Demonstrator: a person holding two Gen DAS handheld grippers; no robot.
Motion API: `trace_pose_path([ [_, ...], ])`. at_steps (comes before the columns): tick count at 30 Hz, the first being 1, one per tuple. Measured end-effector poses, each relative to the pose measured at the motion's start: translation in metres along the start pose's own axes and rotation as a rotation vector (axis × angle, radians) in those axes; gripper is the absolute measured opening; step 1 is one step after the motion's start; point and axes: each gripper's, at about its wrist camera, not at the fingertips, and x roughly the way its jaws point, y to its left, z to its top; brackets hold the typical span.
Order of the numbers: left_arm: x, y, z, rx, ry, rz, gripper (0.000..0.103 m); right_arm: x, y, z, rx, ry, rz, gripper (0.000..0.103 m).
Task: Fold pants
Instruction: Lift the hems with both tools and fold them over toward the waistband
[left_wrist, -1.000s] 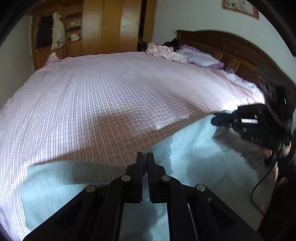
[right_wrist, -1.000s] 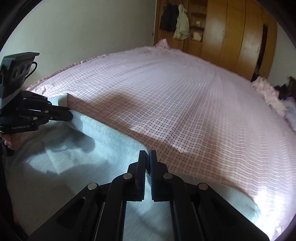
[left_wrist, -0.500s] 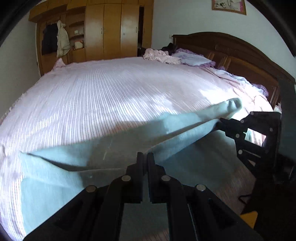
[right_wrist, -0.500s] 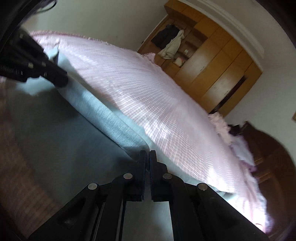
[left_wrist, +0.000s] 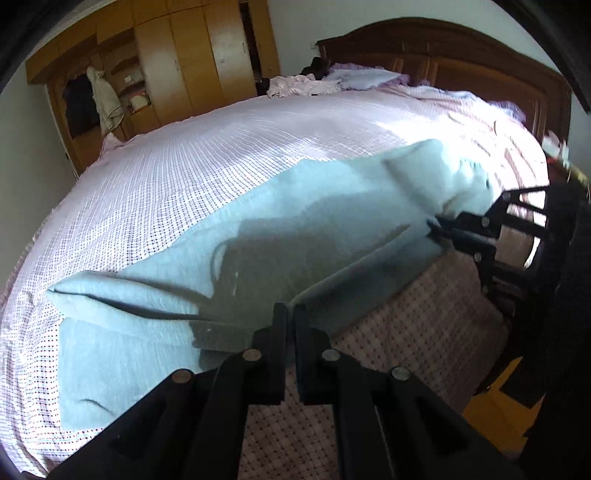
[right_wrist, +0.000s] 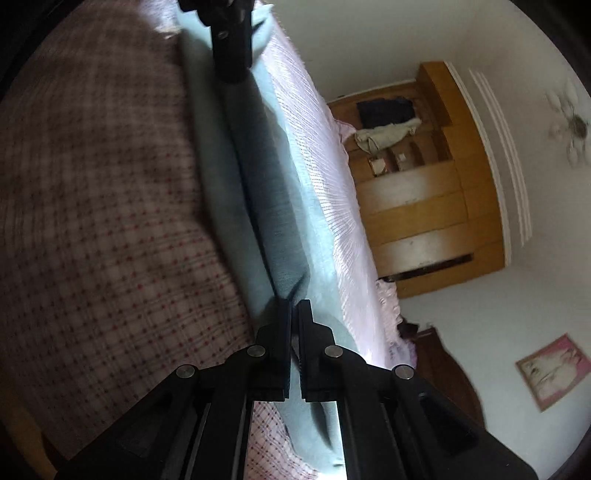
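Note:
Light blue pants (left_wrist: 295, 236) lie along the near edge of the bed, partly folded lengthwise, with one layer lifted. My left gripper (left_wrist: 290, 314) is shut on the pants' edge at the bottom of the left wrist view. At the right of that view my right gripper (left_wrist: 434, 225) is shut on the other end of the same edge. The right wrist view is rolled sideways: my right gripper (right_wrist: 294, 308) pinches the blue cloth (right_wrist: 273, 206), and the taut fold runs up to the left gripper (right_wrist: 232, 74) at the top.
The bed (left_wrist: 221, 155) has a pink checked cover that hangs over its near side (left_wrist: 424, 332). Pillows and crumpled pink cloth (left_wrist: 306, 85) lie by the dark wooden headboard (left_wrist: 480, 62). A wooden wardrobe (left_wrist: 184, 66) stands beyond the bed. Orange floor (left_wrist: 498, 413) shows at the lower right.
Both grippers have carried the pants' edge back toward the near side of the bed and lower. The right gripper has rolled sideways. The pants now lie more folded, further from the far side.

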Motion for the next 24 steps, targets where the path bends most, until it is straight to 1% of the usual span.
trace_pose_path([
  [2, 0.004, -0.004, -0.002, 0.034, 0.005, 0.016, 0.004, 0.002, 0.010, -0.001, -0.069, -0.006, -0.014, 0.000],
  [4, 0.009, -0.007, -0.006, 0.052, 0.016, 0.022, 0.004, 0.004, 0.015, 0.000, -0.118, -0.008, -0.007, 0.000],
  [9, 0.016, -0.011, -0.011, 0.074, 0.034, 0.033, 0.004, 0.007, 0.013, 0.002, -0.136, -0.006, -0.002, 0.000],
  [11, 0.019, -0.013, -0.012, 0.082, 0.040, 0.040, 0.004, 0.009, 0.015, 0.004, -0.168, -0.013, -0.026, 0.000],
  [13, 0.020, -0.014, -0.013, 0.092, 0.033, 0.051, 0.004, -0.003, 0.034, 0.000, -0.199, -0.021, -0.064, 0.000],
  [15, 0.019, -0.013, -0.011, 0.090, 0.022, 0.055, 0.004, -0.006, 0.039, 0.001, -0.205, -0.036, -0.089, 0.000],
  [16, 0.019, -0.012, -0.010, 0.085, 0.020, 0.053, 0.004, -0.005, 0.038, 0.004, -0.204, -0.043, -0.104, 0.009],
  [17, 0.019, -0.011, -0.009, 0.082, 0.021, 0.051, 0.004, -0.004, 0.037, 0.006, -0.200, -0.048, -0.118, 0.024],
  [18, 0.019, -0.010, -0.009, 0.082, 0.022, 0.049, 0.004, -0.003, 0.035, 0.009, -0.197, -0.052, -0.128, 0.029],
  [19, 0.019, -0.010, -0.010, 0.083, 0.022, 0.050, 0.004, -0.003, 0.032, 0.011, -0.188, -0.055, -0.123, 0.029],
  [20, 0.019, -0.011, -0.010, 0.087, 0.023, 0.051, 0.004, -0.002, 0.027, 0.014, -0.166, -0.055, -0.091, 0.020],
  [21, 0.020, -0.012, -0.010, 0.091, 0.023, 0.054, 0.004, -0.002, 0.023, 0.016, -0.140, -0.061, -0.061, 0.005],
  [22, 0.020, -0.012, -0.009, 0.095, 0.019, 0.058, 0.004, 0.000, 0.020, 0.017, -0.107, -0.065, -0.033, 0.000],
  [24, 0.024, -0.010, -0.003, 0.115, 0.015, 0.075, 0.004, 0.006, 0.012, 0.021, -0.096, -0.070, -0.020, 0.000],
])
